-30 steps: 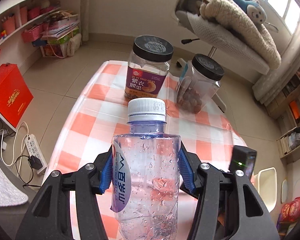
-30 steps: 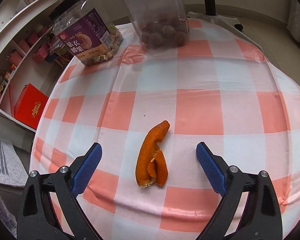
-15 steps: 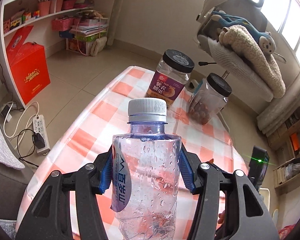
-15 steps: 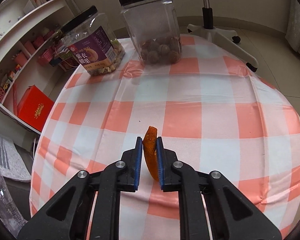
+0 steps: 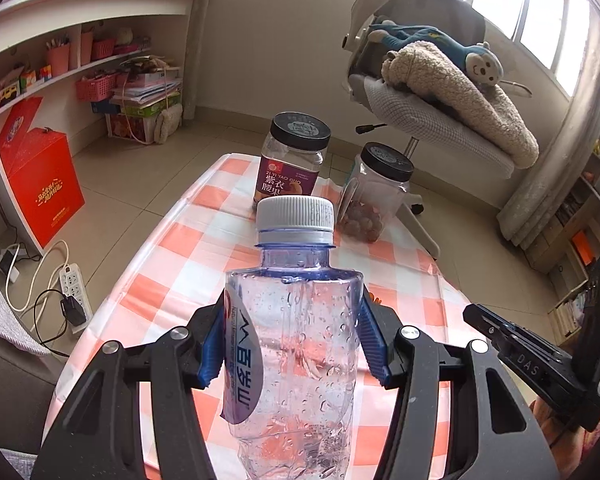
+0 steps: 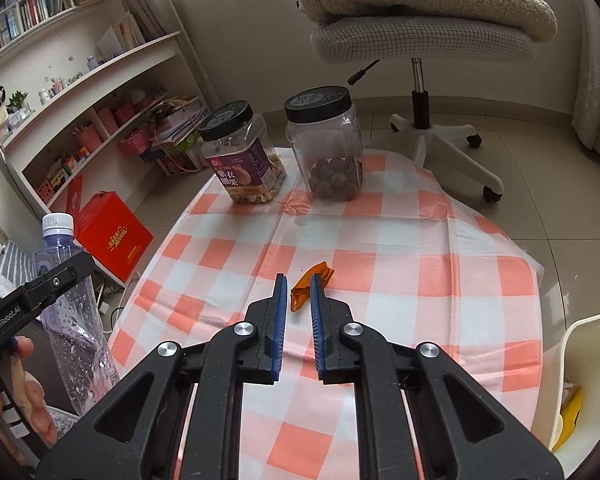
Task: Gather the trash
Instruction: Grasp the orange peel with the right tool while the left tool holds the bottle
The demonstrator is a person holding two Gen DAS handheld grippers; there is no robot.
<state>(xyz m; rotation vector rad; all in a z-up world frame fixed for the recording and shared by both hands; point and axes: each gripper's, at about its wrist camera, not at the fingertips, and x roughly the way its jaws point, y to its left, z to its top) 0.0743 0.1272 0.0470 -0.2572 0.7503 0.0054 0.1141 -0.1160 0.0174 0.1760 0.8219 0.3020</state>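
While the curled orange strip of fruit peel [image 6: 305, 290] is being pinched between the blue pads of the right gripper [image 6: 299, 296], it is hanging clear above the orange-and-white checked tablecloth [image 6: 400, 248]; a second ago it lay flat there between wide jaws, which have just been closing on it. Left gripper [image 5: 292, 340] is clamping the clear, droplet-fogged plastic water bottle with white cap [image 5: 294, 320], unchanged. Judgement: both trash items are secured; the white bin [image 6: 580, 364] at right is waiting.
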